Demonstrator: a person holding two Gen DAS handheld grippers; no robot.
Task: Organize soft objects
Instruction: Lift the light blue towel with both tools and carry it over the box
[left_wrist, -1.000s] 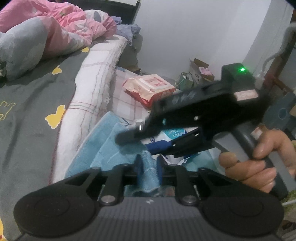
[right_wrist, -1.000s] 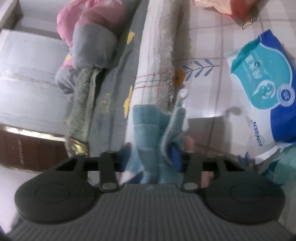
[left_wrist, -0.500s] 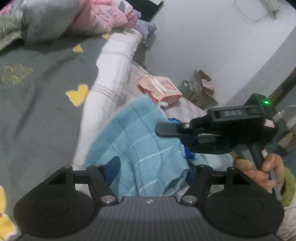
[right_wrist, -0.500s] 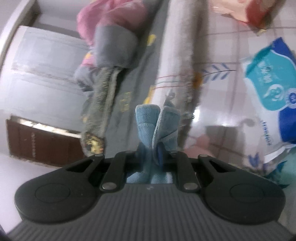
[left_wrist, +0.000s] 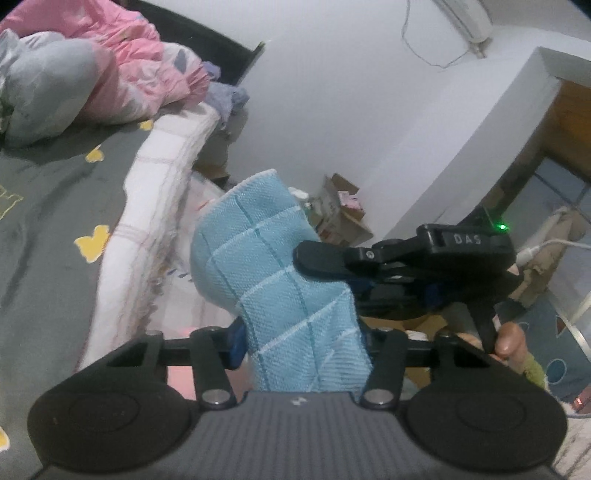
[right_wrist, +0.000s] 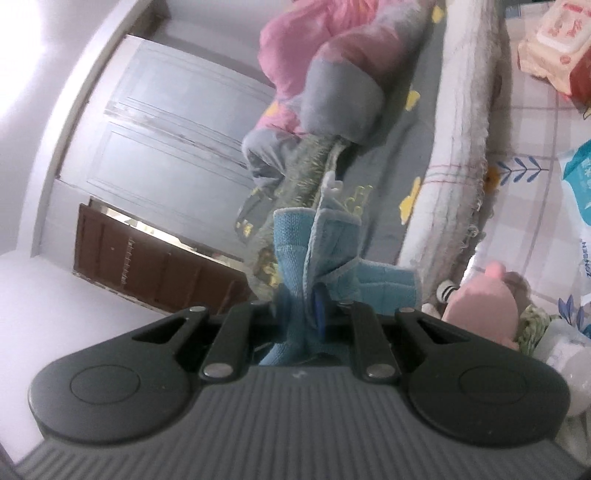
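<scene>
Over by the far wall, in the left wrist view, an open cardboard box sits on the floor with pink and white packets showing inside; what they are is too blurred to tell.

On readable writing, the body of the right claw carries the letters "DAS" beside a lit green lamp. In the right wrist view a blue and white wipes packet at the edge shows sideways letters that look like "ZONSEN". A peach-coloured packet bears red print that cannot be read.

The blue towel is held up in the air beside the bed, above the checked sheet, gathered between the two claws. The left claw points gently downward with the towel's lower end between its blue pads; its jaws are closing, and the cloth fills the gap and is pinched there. The right claw comes in from the right, roughly level, and a hand grips its handle from below. In its own camera view that claw is clenched tight on a bunched fold of the towel, which stands up between the fingers. A pink soft toy lies low on the right, near a small striped piece.
</scene>
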